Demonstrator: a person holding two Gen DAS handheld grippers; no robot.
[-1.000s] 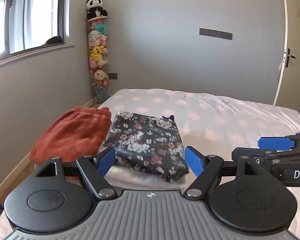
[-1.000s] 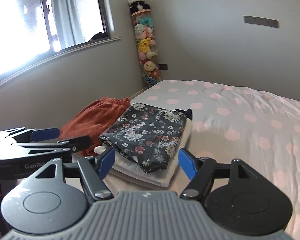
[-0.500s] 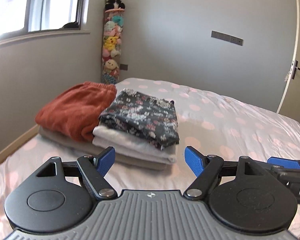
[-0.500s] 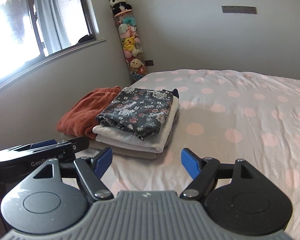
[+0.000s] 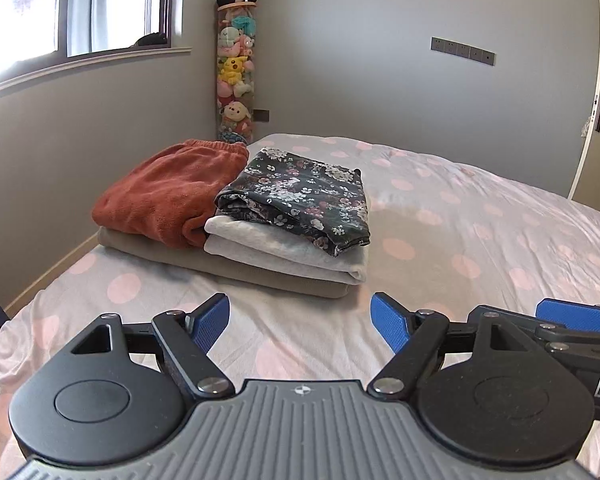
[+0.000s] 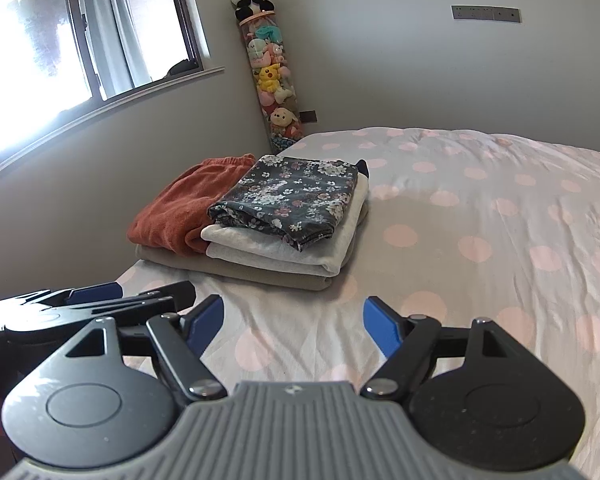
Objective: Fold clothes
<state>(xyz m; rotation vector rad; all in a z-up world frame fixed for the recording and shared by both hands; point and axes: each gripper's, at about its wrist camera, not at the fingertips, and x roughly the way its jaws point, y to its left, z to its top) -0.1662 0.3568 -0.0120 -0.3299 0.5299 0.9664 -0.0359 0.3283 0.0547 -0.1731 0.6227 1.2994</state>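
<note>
While level above the bed (image 5: 480, 240) | left gripper (image 5: 300, 320) fingers spread, empty | right gripper (image 6: 292, 318) likewise

A wide bed (image 5: 480, 240) covered with a pale sheet printed with pink polka dots carries everything here; the sheet shows light creases. Directly on it, near the corner closest to the window wall, lies a flat folded taupe-beige blanket-like cloth (image 5: 236, 268) (image 6: 256, 274). That cloth is the bottom layer of a stack of folded garments, and it is the only piece touching the sheet. The sheet around it is bare fabric.
</note>
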